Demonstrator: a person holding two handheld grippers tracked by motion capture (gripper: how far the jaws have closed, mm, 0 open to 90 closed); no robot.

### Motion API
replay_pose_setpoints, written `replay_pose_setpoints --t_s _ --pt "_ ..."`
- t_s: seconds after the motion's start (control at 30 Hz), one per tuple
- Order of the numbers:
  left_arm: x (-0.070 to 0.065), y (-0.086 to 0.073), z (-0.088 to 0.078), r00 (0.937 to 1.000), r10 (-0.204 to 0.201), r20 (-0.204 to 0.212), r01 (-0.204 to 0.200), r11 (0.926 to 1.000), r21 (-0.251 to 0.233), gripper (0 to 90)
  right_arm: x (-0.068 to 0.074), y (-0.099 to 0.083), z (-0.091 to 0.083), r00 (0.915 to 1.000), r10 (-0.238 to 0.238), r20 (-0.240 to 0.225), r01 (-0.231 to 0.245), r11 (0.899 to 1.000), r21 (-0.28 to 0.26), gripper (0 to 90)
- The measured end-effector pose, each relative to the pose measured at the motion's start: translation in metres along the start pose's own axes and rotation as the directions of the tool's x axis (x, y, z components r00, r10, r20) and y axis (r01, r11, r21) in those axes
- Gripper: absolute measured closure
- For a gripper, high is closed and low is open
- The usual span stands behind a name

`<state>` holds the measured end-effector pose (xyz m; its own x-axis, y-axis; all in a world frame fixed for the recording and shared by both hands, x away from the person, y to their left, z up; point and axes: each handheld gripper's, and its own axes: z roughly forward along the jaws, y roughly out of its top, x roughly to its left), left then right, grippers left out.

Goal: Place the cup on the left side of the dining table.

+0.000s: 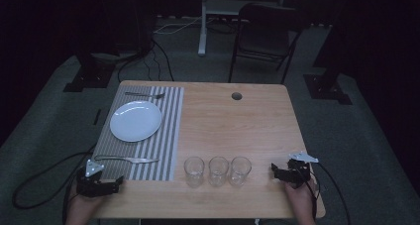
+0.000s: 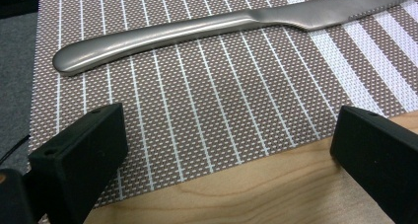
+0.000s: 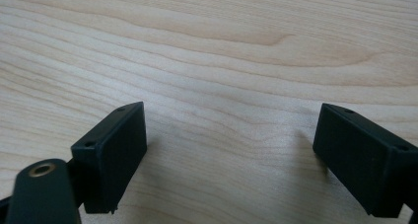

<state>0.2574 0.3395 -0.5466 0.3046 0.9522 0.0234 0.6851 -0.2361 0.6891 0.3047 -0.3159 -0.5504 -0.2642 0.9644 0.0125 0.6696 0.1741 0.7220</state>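
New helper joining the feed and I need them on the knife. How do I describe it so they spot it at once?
Start at the striped placemat on the table's left side, with the white plate on it. The knife lies across the mat's near end, between the plate and the left claw. The fork, with tines, sits at the far end beyond the plate.

Wooden counter [image 1: 233, 121]: striped placemat [image 1: 168, 131] laid at left; three glasses [image 1: 217, 171] set in a row near front edge; round hole [image 1: 236, 95] noted at rear.
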Motion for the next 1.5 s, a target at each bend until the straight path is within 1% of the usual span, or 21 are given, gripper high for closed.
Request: replay_pose_setpoints --t_s 0.2,0.43,0.63,0.67,0.7,0.8,0.9,1.13,1.17,1.23,1.27,1.3,1.37,1.4,1.43,1.5 --pt "0.001 0.000 -0.001 0.9999 0.009 0.013 -0.010 0.9999 0.005 1.5 0.000 0.000 0.000 1.0000 0.000 0.000 0.000 1.000 0.000 12.6" --pt "0.001 0.000 -0.001 0.9998 0.011 0.014 -0.011 0.9999 0.008 1.4 0.000 0.000 0.000 1.0000 0.000 0.000 0.000 1.000 0.000 12.6" --pt "0.001 0.000 -0.001 0.9995 0.022 0.022 -0.023 0.9997 0.011 1.5 0.000 0.000 0.000 1.0000 0.000 0.000 0.000 1.000 0.000 12.6" --pt "0.000 0.000 -0.002 0.9990 0.035 0.029 -0.035 0.9993 0.013 1.5 0.000 0.000 0.000 1.0000 0.000 0.000 0.000 1.000 0.000 12.7" --pt "-0.002 -0.001 -0.003 0.9984 0.050 0.025 -0.051 0.9987 0.009 1.5 0.000 0.000 0.000 1.0000 0.000 0.000 0.000 1.000 0.000 12.6" --pt "-0.002 -0.002 -0.005 0.9969 0.068 0.041 -0.068 0.9976 0.009 1.6 0.000 0.000 0.000 1.0000 0.000 0.000 0.000 1.000 0.000 12.6" --pt "-0.004 -0.004 -0.007 0.9945 0.092 0.050 -0.092 0.9957 0.002 1.6 0.000 0.000 0.000 1.0000 0.000 0.000 0.000 1.000 0.000 12.6" --pt "-0.009 -0.004 -0.008 0.9904 0.116 0.075 -0.116 0.9932 0.005 2.3 0.000 0.000 0.000 1.0000 0.000 0.000 0.000 1.000 0.000 12.7" --pt "-0.010 -0.004 -0.008 0.9888 0.119 0.089 -0.120 0.9927 0.006 2.3 0.000 0.000 0.000 1.0000 0.000 0.000 0.000 1.000 0.000 12.7" --pt "-0.013 -0.003 -0.009 0.9874 0.124 0.098 -0.124 0.9922 -0.004 2.3 0.000 0.000 0.000 1.0000 0.000 0.000 0.000 1.000 0.000 12.7" --pt "-0.014 -0.002 -0.009 0.9856 0.125 0.114 -0.125 0.9921 -0.007 2.3 0.000 0.000 0.000 1.0000 0.000 0.000 0.000 1.000 0.000 12.7" --pt "-0.015 -0.002 -0.010 0.9852 0.124 0.118 -0.123 0.9923 -0.013 2.3 0.000 0.000 0.000 1.0000 0.000 0.000 0.000 1.000 0.000 12.7" --pt "-0.019 0.001 -0.012 0.9814 0.138 0.133 -0.136 0.9904 -0.025 2.3 0.000 0.000 0.000 1.0000 0.000 0.000 0.000 1.000 0.000 12.7" --pt "-0.021 0.002 -0.013 0.9803 0.146 0.133 -0.144 0.9892 -0.027 2.3 0.000 0.000 0.000 1.0000 0.000 0.000 0.000 1.000 0.000 12.7" --pt "-0.023 0.003 -0.013 0.9770 0.154 0.147 -0.152 0.9880 -0.024 2.3 0.000 0.000 0.000 1.0000 0.000 0.000 0.000 1.000 0.000 12.7" --pt "-0.027 0.005 -0.013 0.9755 0.173 0.135 -0.171 0.9849 -0.026 2.3 0.000 0.000 0.000 1.0000 0.000 0.000 0.000 1.000 0.000 12.7"
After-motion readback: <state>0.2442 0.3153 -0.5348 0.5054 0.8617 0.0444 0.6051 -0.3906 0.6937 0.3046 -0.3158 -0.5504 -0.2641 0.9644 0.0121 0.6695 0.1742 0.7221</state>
